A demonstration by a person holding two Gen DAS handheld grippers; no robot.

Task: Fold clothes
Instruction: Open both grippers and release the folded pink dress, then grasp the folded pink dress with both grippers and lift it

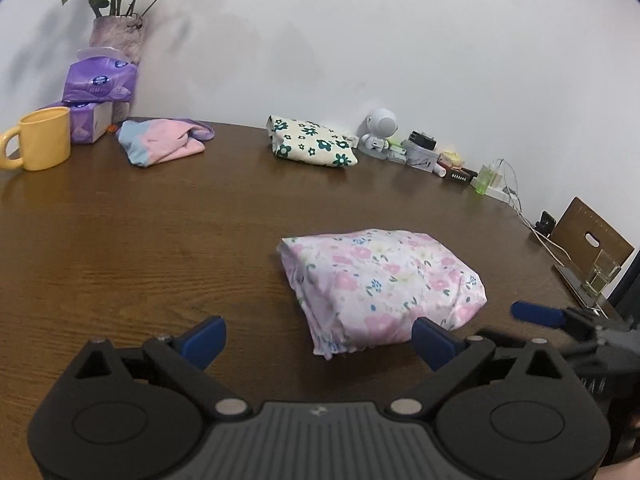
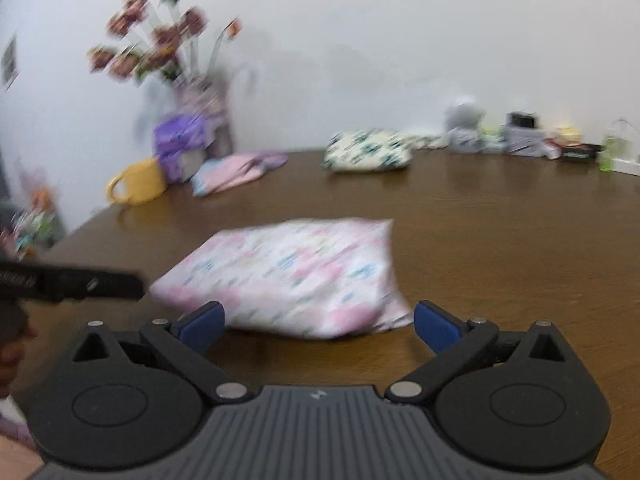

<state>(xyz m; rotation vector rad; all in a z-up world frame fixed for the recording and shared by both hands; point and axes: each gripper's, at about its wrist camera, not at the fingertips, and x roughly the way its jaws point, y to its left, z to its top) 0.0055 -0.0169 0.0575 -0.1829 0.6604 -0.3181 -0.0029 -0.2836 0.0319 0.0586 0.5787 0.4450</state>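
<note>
On the near middle of a dark brown wood-grain counter (image 1: 120, 240) lies a pink floral garment (image 1: 380, 284), already folded into a plump, pillow-like bundle of thin, soft printed cloth with a loose frilled corner toward the viewer. Both grippers hover just short of it. The left gripper (image 1: 318, 338) has its blue-padded jaws spread wide and holding nothing; its right pad sits just at the bundle's near edge. The right gripper (image 2: 318, 320) is likewise wide open and empty, its view smeared by motion.

Judging from this, the bundle looks springy and could unfold if a jaw snags the loose corner or nudges the slippery fabric across the smooth wood. The two grippers are near each other and might collide.

Along the far edge sit a folded cream cloth with green flowers (image 1: 312, 142), a rumpled pink-and-blue garment (image 1: 162, 142), a glossy yellow mug (image 1: 40, 144), purple tissue packs (image 1: 98, 84), a vase of dried flowers (image 1: 116, 36), and a small white rounded robot figurine (image 1: 378, 128) beside small boxes.
</note>
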